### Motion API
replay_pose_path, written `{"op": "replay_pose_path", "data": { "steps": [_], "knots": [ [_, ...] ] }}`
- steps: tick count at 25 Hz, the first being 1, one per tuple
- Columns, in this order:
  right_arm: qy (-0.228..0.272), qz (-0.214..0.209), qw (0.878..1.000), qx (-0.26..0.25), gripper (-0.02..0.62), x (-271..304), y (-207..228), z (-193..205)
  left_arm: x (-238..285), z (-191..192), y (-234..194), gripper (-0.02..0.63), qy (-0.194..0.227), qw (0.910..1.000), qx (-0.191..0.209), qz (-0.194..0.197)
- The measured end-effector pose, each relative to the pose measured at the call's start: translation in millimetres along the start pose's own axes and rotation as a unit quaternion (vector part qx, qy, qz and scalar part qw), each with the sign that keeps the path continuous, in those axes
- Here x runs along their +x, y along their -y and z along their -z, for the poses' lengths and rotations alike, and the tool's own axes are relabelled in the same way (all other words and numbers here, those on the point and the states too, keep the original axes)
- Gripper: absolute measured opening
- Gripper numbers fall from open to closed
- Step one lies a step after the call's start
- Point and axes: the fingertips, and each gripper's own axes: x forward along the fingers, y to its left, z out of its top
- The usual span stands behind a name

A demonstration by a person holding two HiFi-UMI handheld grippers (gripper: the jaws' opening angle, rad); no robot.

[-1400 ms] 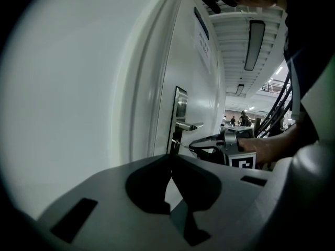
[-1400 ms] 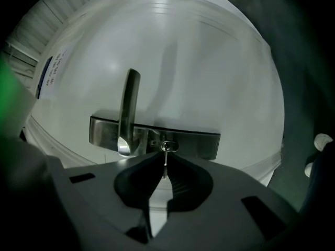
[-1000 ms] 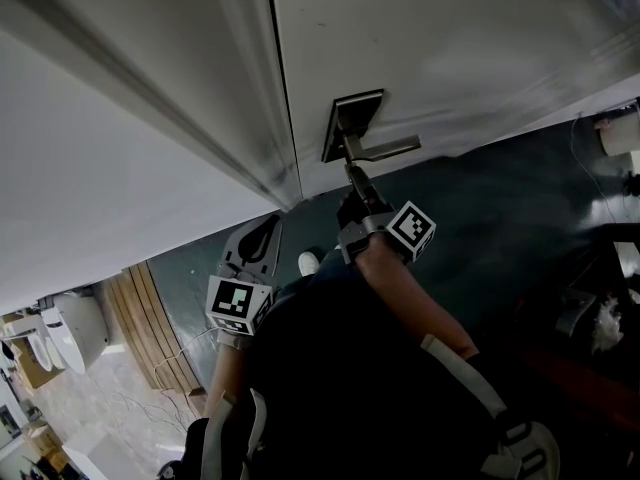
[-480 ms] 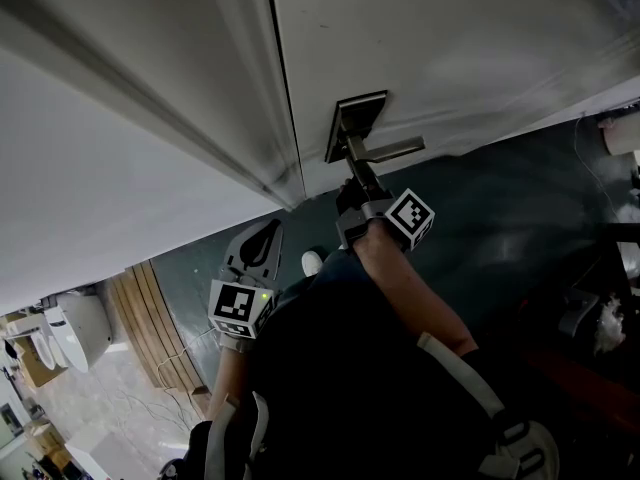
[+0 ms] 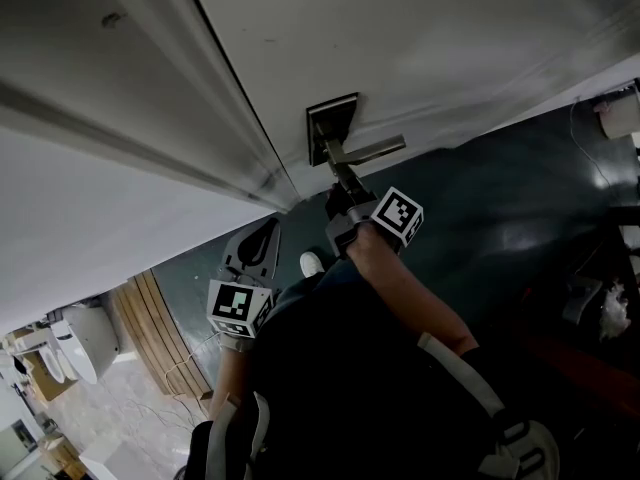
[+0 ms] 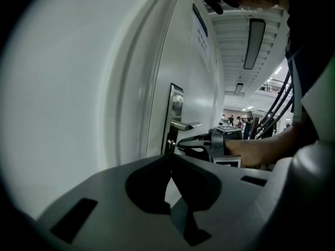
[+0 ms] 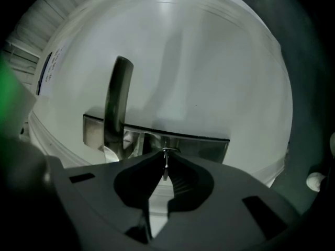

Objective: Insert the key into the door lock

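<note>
Head view
- Door: a tall white painted door (image 5: 450,58) fills the upper part, with the edge of its frame running down to the left.
- Lock: a dark rectangular metal lock plate (image 5: 330,120) sits on the door. A grey metal lever handle (image 5: 375,149) sticks out of it to the right.
- Right hand-held gripper (image 5: 341,178): raised on an outstretched arm, its tips right at the lower end of the lock plate, under the lever. The key is too small to make out here.
- Left hand-held gripper (image 5: 266,226): held lower and to the left, well apart from the lock, pointing at the foot of the door frame.
- Floor: a dark grey-green floor (image 5: 520,208) lies below the door.

Left gripper view
- Jaws: pressed together tip to tip, with nothing between them.
- Key: a small silver metal key (image 6: 169,141) pokes out of the right hand-held gripper's tips and meets the lock plate just below the lever.

Right gripper view
- Jaws: closed on the key, which stands thin and edge-on between the tips.
- Key tip: against the lock plate, just right of the lever's base. I cannot tell whether it has entered the keyhole.
</note>
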Motion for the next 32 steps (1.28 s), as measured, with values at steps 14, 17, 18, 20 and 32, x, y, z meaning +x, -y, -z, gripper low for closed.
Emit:
{"op": "replay_pose_path", "data": {
  "steps": [14,17,18,20,32],
  "knots": [
    [-0.049,0.030,0.987,-0.149,0.015,-54.2,-10.0,-31.5,52.3,-28.3,46.6,0.008,0.023,0.9987,-0.005,0.044],
    [-0.040,0.044,0.972,-0.227,0.015,-73.8,-15.7,-54.3,60.5,-35.8,55.1,0.008,0.030,0.9981,-0.005,0.053],
    [-0.036,0.049,0.967,-0.249,0.015,-80.3,-19.0,-61.5,63.0,-38.8,57.9,0.008,0.032,0.9979,-0.004,0.057],
    [-0.025,0.057,0.954,-0.292,0.015,-93.2,-26.4,-75.3,68.1,-43.8,63.4,0.008,0.039,0.9971,-0.002,0.065],
    [0.012,0.111,0.825,-0.554,0.015,-159.8,-85.7,-123.5,95.3,-81.0,102.3,0.008,0.063,0.9906,0.036,0.116]
  ]
}}
